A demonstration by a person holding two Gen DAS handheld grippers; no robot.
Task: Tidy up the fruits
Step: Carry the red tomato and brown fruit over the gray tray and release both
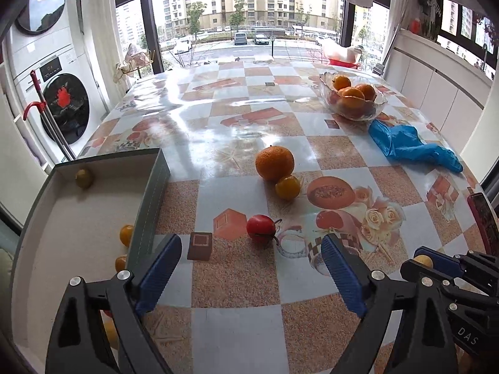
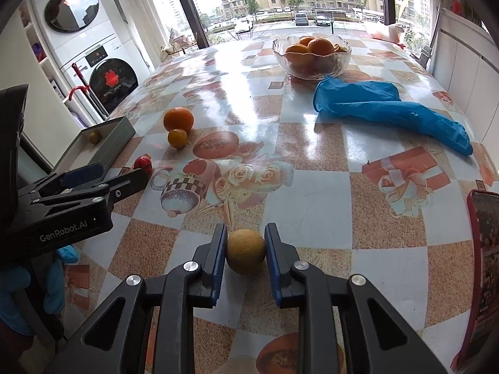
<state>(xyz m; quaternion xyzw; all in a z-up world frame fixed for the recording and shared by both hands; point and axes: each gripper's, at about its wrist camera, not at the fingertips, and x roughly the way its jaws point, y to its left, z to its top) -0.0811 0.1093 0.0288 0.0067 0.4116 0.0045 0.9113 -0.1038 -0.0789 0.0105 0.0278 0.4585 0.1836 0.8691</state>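
Fruits (image 1: 126, 234) in tray (image 1: 149, 199), partly hidden behind left claw (image 1: 252, 269)

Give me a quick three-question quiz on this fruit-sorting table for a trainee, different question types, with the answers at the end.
1. True or false: the right gripper is shut on a small yellow-brown fruit.
2. Multiple choice: what lies right beside the glass bowl of oranges? A) a red mug B) a blue glove C) a spoon
3. Fill in: out on the table, the small yellow-orange fruit touches the large ____.

Key
1. True; the jaws clamp it from both sides.
2. B
3. orange; the red fruit lies apart, nearer the open left gripper and the grey box.
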